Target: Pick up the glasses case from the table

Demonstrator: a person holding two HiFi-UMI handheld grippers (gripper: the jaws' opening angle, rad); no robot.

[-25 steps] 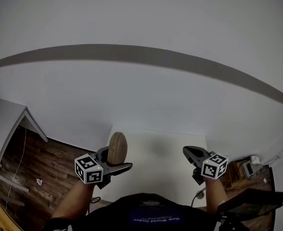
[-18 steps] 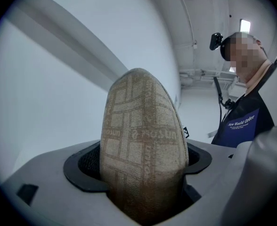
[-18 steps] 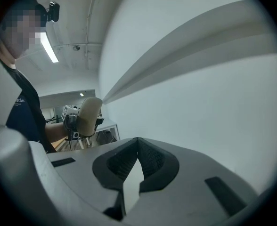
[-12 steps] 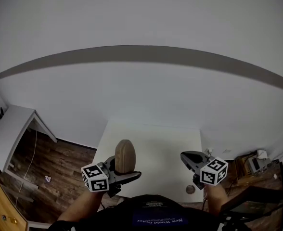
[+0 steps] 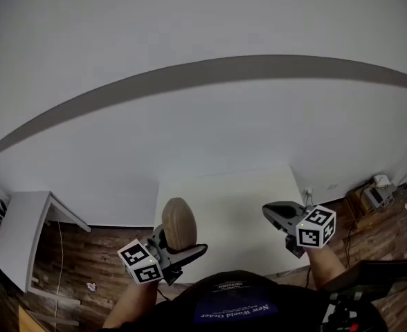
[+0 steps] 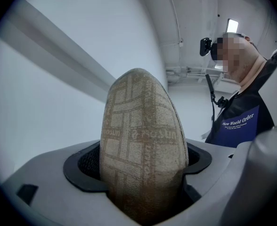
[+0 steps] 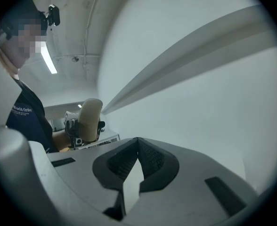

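The glasses case [image 5: 178, 223] is a tan woven oval pouch, standing upright in my left gripper [image 5: 179, 245], which is shut on its lower part. It hangs over the near left corner of the white table [image 5: 238, 196]. In the left gripper view the case [image 6: 141, 140] fills the middle, and the left gripper [image 6: 141, 166] has a black pad pressed against each side. My right gripper [image 5: 268, 212] is shut and empty over the table's near right edge. Its tips meet in the right gripper view [image 7: 138, 143], which also shows the case [image 7: 89, 116] at a distance.
A white wall with a grey band [image 5: 210, 71] rises behind the table. Dark wood floor [image 5: 86, 254] lies to the left, with a white desk [image 5: 20, 230] at the far left. A small box and cables [image 5: 373, 196] sit on the floor at the right.
The head view has swung left and tilted. Both grippers have shifted across the table's near edge. The case stays in the left gripper, and the right stays shut.
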